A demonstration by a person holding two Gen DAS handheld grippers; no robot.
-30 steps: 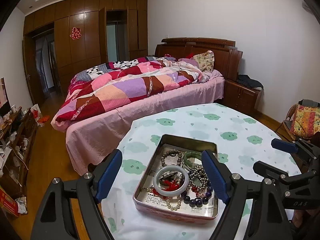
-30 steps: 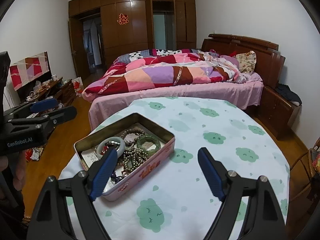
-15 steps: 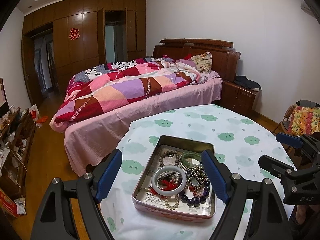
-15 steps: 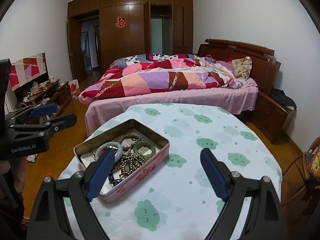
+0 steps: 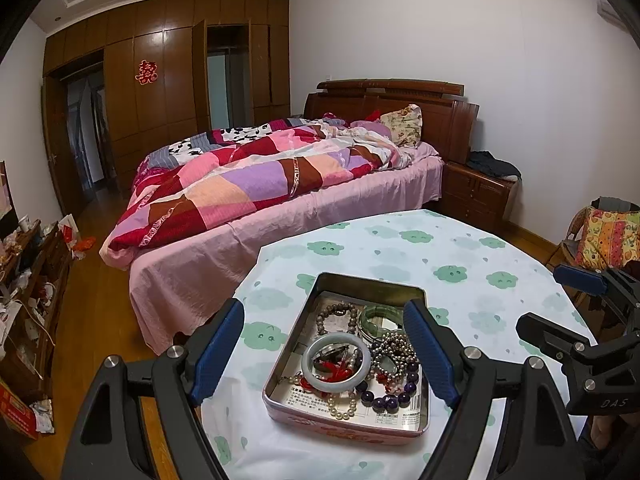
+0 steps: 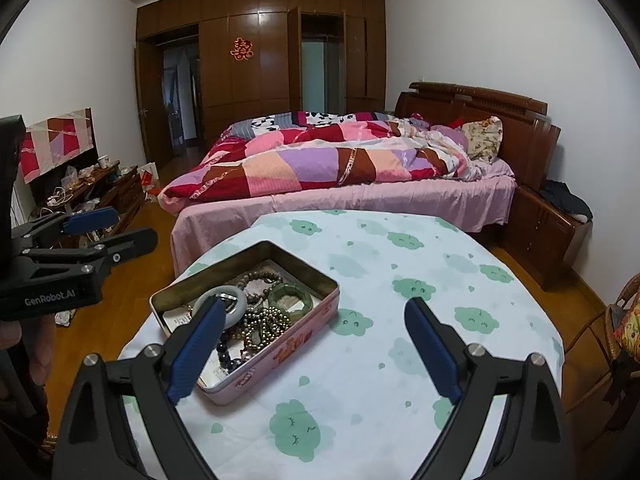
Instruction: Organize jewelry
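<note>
Left to right: our left gripper (image 5: 324, 354) spread wide and empty over the tin (image 5: 416, 294) of tangled bracelets (image 5: 394, 350) near the table's (image 5: 460, 248) left edge, our right gripper (image 6: 312, 344) likewise wide and empty above bare cloth, so whether sorting is starting or finished we can't tell.

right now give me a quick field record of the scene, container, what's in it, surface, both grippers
container: open pink tin, no lid seen
contents: pale jade bangle, green bangle, brown bead bracelet, metallic bead strand, purple bead bracelet, pearl strand, all tangled together
surface: round table with cloud-print cloth
left gripper: open, empty, framing the tin
right gripper: open, empty, to the tin's right
background: bed
</note>
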